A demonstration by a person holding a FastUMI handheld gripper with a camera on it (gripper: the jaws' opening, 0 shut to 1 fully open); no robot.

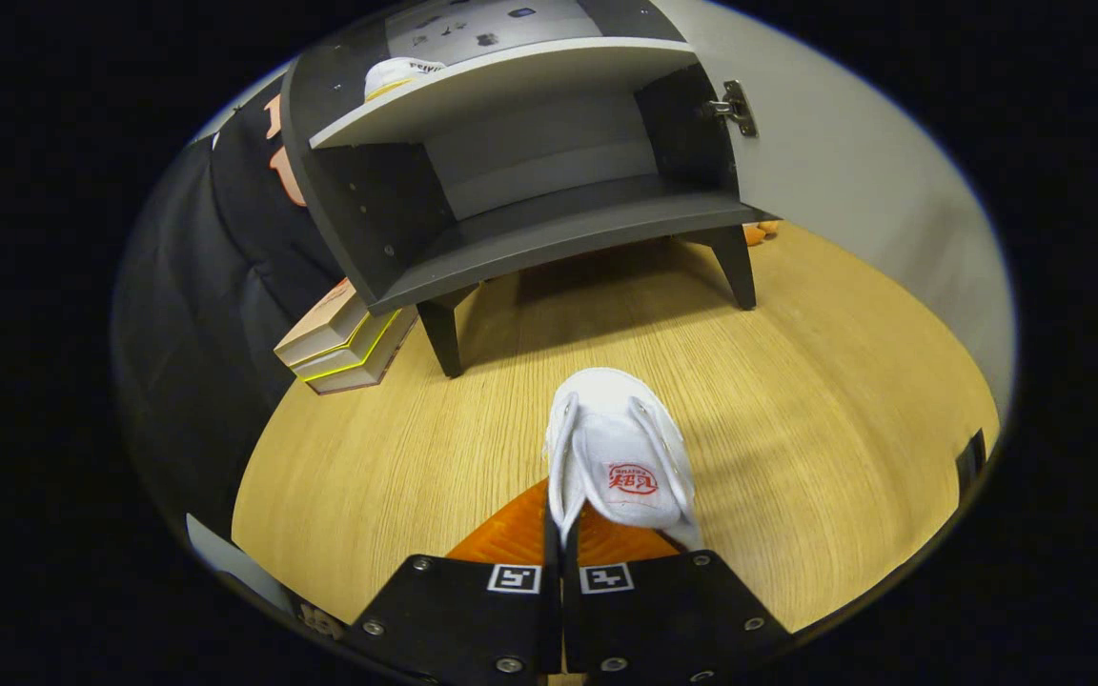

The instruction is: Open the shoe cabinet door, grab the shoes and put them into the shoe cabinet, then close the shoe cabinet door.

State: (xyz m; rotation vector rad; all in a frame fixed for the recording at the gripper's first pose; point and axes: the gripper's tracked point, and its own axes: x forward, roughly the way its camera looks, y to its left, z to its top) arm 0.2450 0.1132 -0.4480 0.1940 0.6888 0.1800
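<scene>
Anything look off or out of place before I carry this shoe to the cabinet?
Nothing stands out. The gripper is shut on the white shoe by its side wall. The cabinet door is open, another shoe sits on the upper shelf, boxes stacked beside it.

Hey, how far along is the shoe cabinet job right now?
Done: the cabinet door stands open, and one white shoe already sits on the upper shelf. In hand: the gripper is shut on the second white shoe, its edge pinched between the fingers over the wooden floor. Left: placing that shoe in the cabinet, then closing the door.
</scene>
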